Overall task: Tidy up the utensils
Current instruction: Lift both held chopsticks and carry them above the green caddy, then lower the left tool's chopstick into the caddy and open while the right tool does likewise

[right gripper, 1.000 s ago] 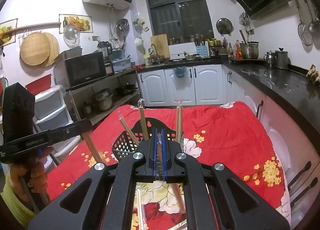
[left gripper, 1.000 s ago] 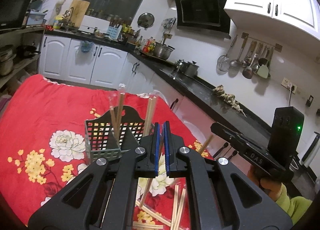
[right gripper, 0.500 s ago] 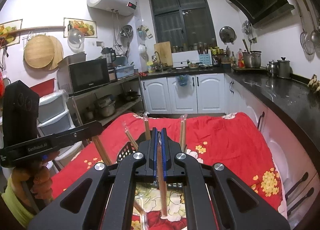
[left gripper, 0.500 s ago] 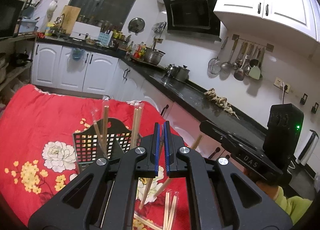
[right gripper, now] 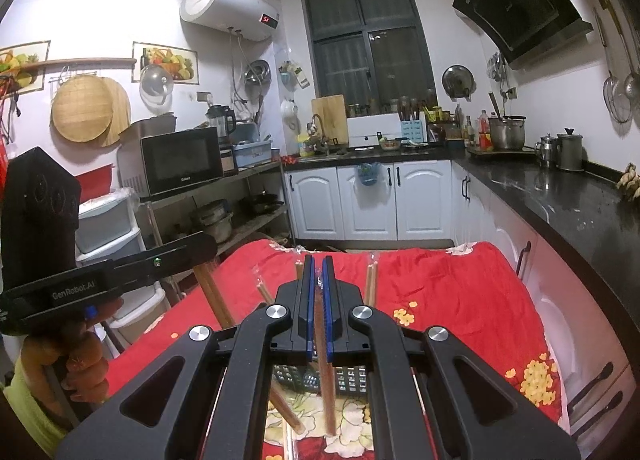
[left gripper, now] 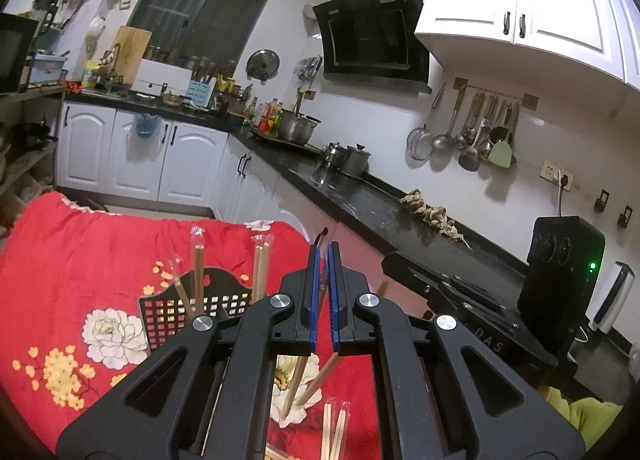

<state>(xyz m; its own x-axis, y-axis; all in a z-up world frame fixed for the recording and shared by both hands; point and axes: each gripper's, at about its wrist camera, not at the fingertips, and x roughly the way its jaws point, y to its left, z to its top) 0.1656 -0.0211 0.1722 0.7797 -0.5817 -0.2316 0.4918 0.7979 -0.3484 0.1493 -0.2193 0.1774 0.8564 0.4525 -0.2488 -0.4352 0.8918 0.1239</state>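
Note:
A black mesh utensil basket [left gripper: 180, 312] stands on the red flowered tablecloth [left gripper: 80, 260] with several wrapped chopstick pairs [left gripper: 262, 264] upright in it. My left gripper [left gripper: 323, 296] is shut on a wrapped chopstick pair [left gripper: 298, 384] that hangs below the jaws, right of the basket. My right gripper [right gripper: 317, 300] is shut on another wrapped chopstick pair [right gripper: 326, 392], held above the basket [right gripper: 348, 378]. The left gripper with its chopsticks [right gripper: 214, 296] shows at the left in the right wrist view. The right gripper's body [left gripper: 460, 300] shows at the right in the left wrist view.
More wrapped chopsticks [left gripper: 334, 432] lie on the cloth below the left gripper. A black counter [left gripper: 360, 196] with pots runs along the right wall. White cabinets [right gripper: 360, 200] stand behind the table. Shelves with a microwave [right gripper: 180, 160] stand at the left.
Both grippers have risen with their chopstick pairs. The basket now sits lower in both views, and the held chopsticks hang higher above the cloth.

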